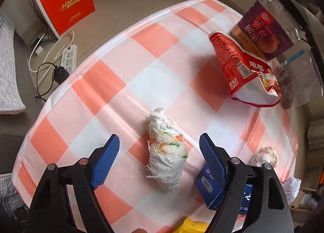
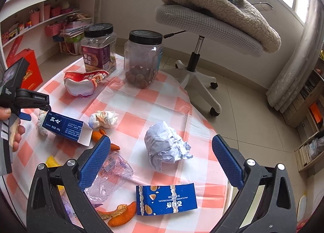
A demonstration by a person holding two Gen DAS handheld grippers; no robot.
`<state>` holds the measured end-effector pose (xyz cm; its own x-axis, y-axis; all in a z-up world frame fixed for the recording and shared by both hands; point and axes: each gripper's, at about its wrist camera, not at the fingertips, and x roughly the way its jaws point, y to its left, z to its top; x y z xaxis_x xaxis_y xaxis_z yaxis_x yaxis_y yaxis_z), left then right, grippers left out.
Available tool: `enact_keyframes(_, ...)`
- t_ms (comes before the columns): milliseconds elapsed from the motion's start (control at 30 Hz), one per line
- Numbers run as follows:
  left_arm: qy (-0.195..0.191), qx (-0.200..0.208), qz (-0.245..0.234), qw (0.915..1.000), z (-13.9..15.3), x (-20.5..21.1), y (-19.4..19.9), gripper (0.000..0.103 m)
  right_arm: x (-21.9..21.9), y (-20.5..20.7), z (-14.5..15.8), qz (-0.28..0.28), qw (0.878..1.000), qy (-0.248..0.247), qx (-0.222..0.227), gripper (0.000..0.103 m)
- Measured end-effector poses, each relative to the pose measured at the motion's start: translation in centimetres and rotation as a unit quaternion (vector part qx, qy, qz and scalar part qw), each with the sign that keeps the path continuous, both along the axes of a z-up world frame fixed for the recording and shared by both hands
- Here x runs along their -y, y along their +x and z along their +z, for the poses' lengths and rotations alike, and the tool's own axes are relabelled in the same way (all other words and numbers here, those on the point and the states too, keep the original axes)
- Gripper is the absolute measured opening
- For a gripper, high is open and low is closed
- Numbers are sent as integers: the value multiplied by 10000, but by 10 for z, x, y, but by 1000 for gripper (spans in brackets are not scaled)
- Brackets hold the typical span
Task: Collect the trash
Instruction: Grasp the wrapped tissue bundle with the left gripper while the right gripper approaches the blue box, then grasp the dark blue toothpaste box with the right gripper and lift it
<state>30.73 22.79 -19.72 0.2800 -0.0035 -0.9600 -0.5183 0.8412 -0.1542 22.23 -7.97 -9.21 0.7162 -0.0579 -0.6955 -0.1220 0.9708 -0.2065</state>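
A: On the checked tablecloth [image 1: 162, 54], where was the trash?
B: A tissue wad [image 1: 167, 152] lay between the left gripper [image 1: 160, 148] pads, jaws apart, untouched; probably lined up for grasping; the right gripper [image 2: 162, 152] stood wide above crumpled paper [image 2: 166, 145].

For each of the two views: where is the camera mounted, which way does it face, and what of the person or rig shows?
Left wrist: on the left gripper, facing steeply down at a tissue wad; its blue fingers show, open.
Right wrist: on the right gripper, angled down across the table at crumpled paper; open fingers, plus a hand at left.
Shared: checked tablecloth, red snack bag, blue box.
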Motion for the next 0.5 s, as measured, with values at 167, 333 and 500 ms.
enact_keyframes(167, -17, -156, -180, 9997, -12, 2, 2, 50, -17, 0, -7, 430, 9989, -150, -81, 96)
enact_keyframes(333, -71, -93, -398, 9991, -6, 1, -7, 36, -42, 5, -15, 1126, 9934, -197, -129, 96)
enact_keyframes(500, 192, 95, -619, 9979, 15, -3, -23, 36, -80, 15, -28, 1982, 9790, -457, -151, 96)
